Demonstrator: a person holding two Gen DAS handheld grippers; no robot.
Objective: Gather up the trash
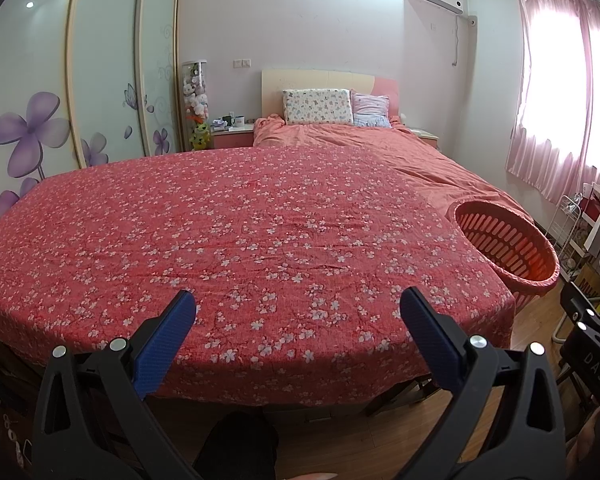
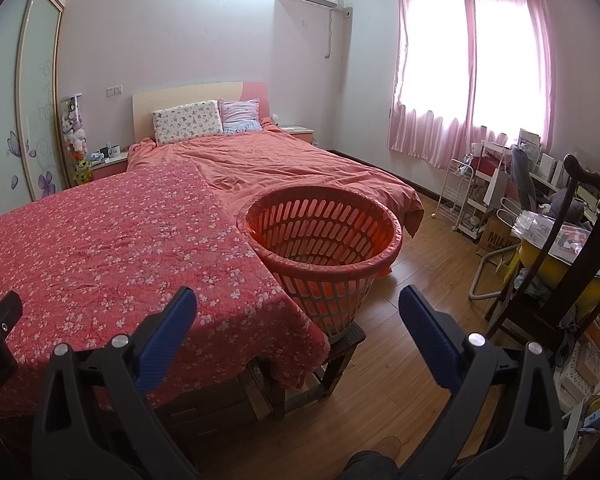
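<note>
An orange slotted plastic basket (image 2: 320,236) stands on a small dark wooden stool (image 2: 340,356) at the right edge of a surface covered with a red floral cloth (image 2: 112,248). It also shows in the left wrist view (image 1: 508,244), at the far right. My left gripper (image 1: 298,308) is open and empty, held above the near edge of the floral cloth (image 1: 240,240). My right gripper (image 2: 298,308) is open and empty, just in front of the basket. No trash shows on the cloth. I cannot see the basket's bottom.
A bed with a salmon duvet (image 2: 284,164) and pillows lies beyond the cloth. A dark wooden chair (image 2: 560,260) with a yellow bundle, a white wire rack (image 2: 460,192) and cluttered shelves stand on the right. A sliding wardrobe (image 1: 100,80) lines the left wall. The floor is wood (image 2: 412,360).
</note>
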